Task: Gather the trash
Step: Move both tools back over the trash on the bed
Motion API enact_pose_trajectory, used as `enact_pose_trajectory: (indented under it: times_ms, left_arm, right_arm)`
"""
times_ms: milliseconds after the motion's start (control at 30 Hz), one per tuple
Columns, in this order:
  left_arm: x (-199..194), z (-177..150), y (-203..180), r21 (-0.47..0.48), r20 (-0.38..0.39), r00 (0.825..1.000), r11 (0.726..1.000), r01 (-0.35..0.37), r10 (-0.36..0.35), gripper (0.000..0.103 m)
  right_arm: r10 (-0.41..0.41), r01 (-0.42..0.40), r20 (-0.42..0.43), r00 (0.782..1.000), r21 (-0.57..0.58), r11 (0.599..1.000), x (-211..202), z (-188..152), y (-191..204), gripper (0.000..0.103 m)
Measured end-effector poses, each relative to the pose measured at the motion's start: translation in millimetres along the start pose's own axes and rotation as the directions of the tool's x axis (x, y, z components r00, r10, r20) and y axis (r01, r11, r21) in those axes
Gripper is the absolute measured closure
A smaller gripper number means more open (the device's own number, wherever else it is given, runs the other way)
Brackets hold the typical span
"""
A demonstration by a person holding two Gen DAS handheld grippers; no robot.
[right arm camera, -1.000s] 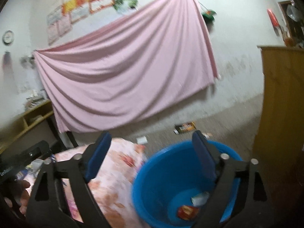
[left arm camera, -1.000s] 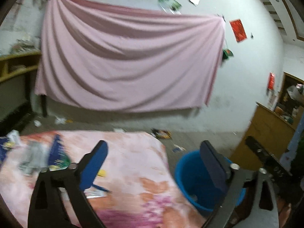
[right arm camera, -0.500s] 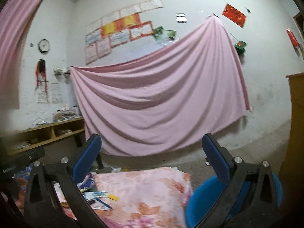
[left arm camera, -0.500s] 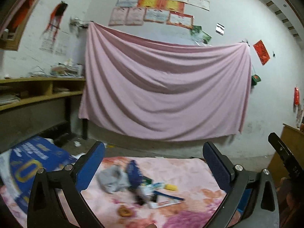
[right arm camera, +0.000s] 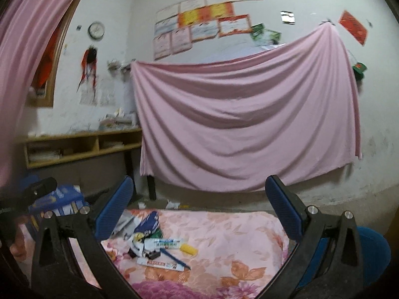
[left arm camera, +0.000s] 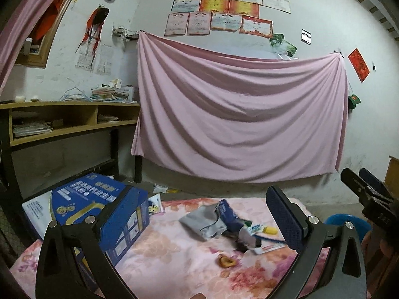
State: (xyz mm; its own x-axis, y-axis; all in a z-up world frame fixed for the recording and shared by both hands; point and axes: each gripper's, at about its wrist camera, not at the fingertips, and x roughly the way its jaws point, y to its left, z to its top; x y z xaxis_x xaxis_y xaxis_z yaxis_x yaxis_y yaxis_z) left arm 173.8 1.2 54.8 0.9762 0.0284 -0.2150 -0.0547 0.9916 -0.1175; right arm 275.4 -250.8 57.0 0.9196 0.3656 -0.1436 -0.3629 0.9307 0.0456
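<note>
I am swinging both wrist views away from the blue bucket [right arm camera: 374,246], now at lower right, toward the trash pile [right arm camera: 159,244] at lower centre on the floral cloth [right arm camera: 224,236], with the left gripper [left arm camera: 202,214] and right gripper [right arm camera: 199,211] both spread wide and empty, ready for another pick.

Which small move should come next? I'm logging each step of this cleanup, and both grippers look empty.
Probably lower the open right gripper toward the toothpaste tube in the litter on the floral cloth. It holds nothing, and the blue basin sits just to its right for dropping.
</note>
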Motion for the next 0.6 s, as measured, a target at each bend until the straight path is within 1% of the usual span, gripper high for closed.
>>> enact_pose_trajectory:
  times_ms: [100, 167, 200, 300, 400, 467, 500, 533, 567, 600]
  left_arm:
    - [3, -10, 3, 0.017, -0.028, 1.000, 1.000, 0.006, -0.006, 0.002]
    - [6, -16, 4, 0.027, -0.052, 0.999, 1.000, 0.010, -0.008, 0.002]
    - [10, -19, 4, 0.030, -0.076, 0.997, 0.999, 0.015, -0.013, 0.002]
    - [16, -23, 6, 0.021, -0.121, 0.992, 0.999, 0.034, -0.031, 0.002]
    - [23, -23, 6, 0.014, -0.161, 0.986, 0.999, 0.040, -0.037, 0.002]
    - [31, -24, 5, 0.015, -0.201, 0.979, 0.999, 0.049, -0.045, 0.002]
    - [36, -26, 4, 0.017, -0.230, 0.972, 0.998, 0.057, -0.052, 0.002]
    - [40, -27, 3, 0.018, -0.251, 0.967, 0.998, 0.061, -0.054, 0.003]
    - [44, -29, 2, 0.018, -0.271, 0.961, 0.998, 0.065, -0.058, 0.003]
    - [49, -31, 1, 0.017, -0.299, 0.952, 0.997, 0.074, -0.065, 0.003]
  right_arm:
    - [0.000, -0.002, -0.079, 0.997, -0.022, 1.000, 11, -9, 1, 0.000]
    - [0.014, -0.017, -0.140, 0.990, -0.019, 1.000, 22, -15, 1, 0.000]
    - [0.013, -0.016, -0.177, 0.984, -0.019, 1.000, 28, -19, 0, 0.000]
    - [0.020, -0.028, -0.267, 0.963, -0.024, 0.999, 45, -29, 1, 0.000]
    - [0.034, -0.049, -0.350, 0.936, -0.035, 0.998, 62, -41, 5, 0.000]
    - [0.043, -0.066, -0.398, 0.916, -0.046, 0.997, 70, -48, 9, 0.000]
    - [0.053, -0.081, -0.425, 0.903, -0.047, 0.996, 75, -51, 10, 0.001]
    - [0.060, -0.088, -0.439, 0.897, -0.045, 0.995, 77, -52, 11, 0.004]
    - [0.071, -0.100, -0.460, 0.885, -0.040, 0.994, 81, -55, 11, 0.006]
    - [0.076, -0.105, -0.472, 0.878, -0.035, 0.994, 83, -55, 12, 0.008]
